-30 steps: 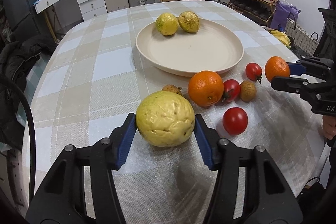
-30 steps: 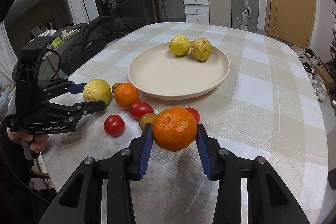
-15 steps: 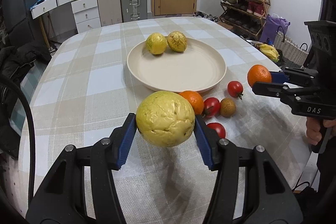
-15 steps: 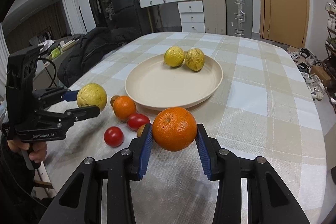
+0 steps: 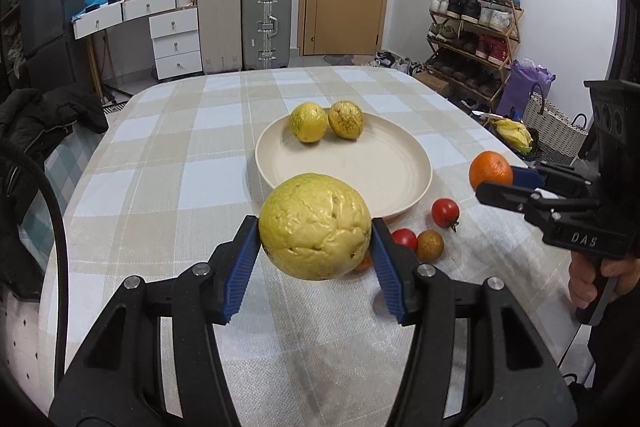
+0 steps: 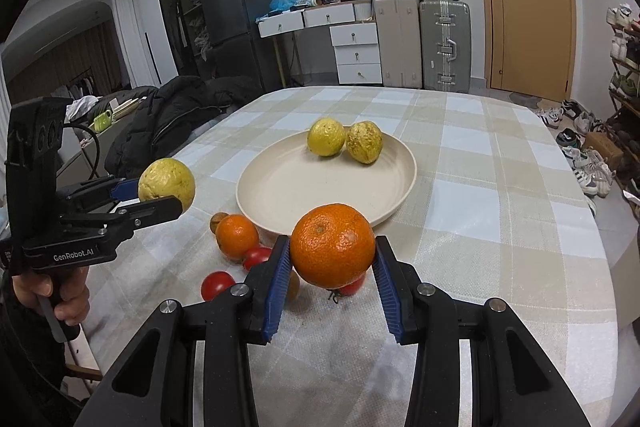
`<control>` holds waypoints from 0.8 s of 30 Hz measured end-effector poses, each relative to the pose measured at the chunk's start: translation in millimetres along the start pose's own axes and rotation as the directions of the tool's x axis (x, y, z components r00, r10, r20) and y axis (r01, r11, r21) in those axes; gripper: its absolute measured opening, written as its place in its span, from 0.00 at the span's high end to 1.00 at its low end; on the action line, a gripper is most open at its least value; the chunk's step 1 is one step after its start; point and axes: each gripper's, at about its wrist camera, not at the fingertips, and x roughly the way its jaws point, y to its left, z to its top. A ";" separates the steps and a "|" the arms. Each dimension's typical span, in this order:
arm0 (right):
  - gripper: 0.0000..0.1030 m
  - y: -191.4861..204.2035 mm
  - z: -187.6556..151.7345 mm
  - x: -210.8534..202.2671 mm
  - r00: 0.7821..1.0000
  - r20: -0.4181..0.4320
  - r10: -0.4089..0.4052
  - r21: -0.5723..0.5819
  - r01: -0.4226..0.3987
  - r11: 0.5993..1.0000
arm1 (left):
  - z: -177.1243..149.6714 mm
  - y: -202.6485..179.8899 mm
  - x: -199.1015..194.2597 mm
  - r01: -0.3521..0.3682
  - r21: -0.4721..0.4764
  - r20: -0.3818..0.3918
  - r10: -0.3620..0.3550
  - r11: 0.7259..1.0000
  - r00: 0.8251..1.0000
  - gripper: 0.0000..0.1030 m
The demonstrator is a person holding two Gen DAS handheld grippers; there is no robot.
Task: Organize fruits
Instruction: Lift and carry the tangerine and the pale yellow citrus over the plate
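Observation:
My left gripper (image 5: 314, 247) is shut on a large yellow fruit (image 5: 315, 225) and holds it in the air before the cream plate (image 5: 404, 183). My right gripper (image 6: 332, 267) is shut on an orange (image 6: 333, 245), also lifted, near the plate's (image 6: 280, 203) front rim. Two small yellow fruits (image 5: 326, 121) lie at the back of the plate. On the cloth before the plate lie a second orange (image 6: 237, 235), red tomatoes (image 6: 217, 285) (image 5: 445, 212) and small brown fruits (image 5: 430, 245). Each gripper shows in the other's view: the right gripper (image 5: 496, 181), the left gripper (image 6: 160, 195).
The table has a checked cloth (image 5: 180, 163). A dark jacket (image 6: 176, 115) hangs at the table's left edge. Suitcases (image 5: 264, 23) and drawers (image 5: 176, 43) stand behind; a shoe rack (image 5: 472, 27) and a basket (image 5: 552, 127) stand to the right.
Both grippers have risen with their fruit, away from the table. The fruits on the cloth and plate have not moved.

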 end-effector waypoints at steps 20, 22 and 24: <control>0.60 3.5 48.7 6.5 0.999 0.040 -0.008 0.003 0.008 1.000 | 38.6 -7.6 16.8 0.006 0.003 0.029 -0.006 1.000 1.000 0.49; 0.60 3.1 52.4 8.2 0.999 0.037 -0.013 0.001 0.013 1.000 | 42.2 -8.6 22.9 0.008 0.009 0.024 -0.008 1.000 1.000 0.49; 0.60 -1.1 57.6 8.8 0.999 0.047 -0.006 0.022 0.005 1.000 | 45.4 -8.7 27.0 0.007 0.006 0.023 -0.007 1.000 1.000 0.49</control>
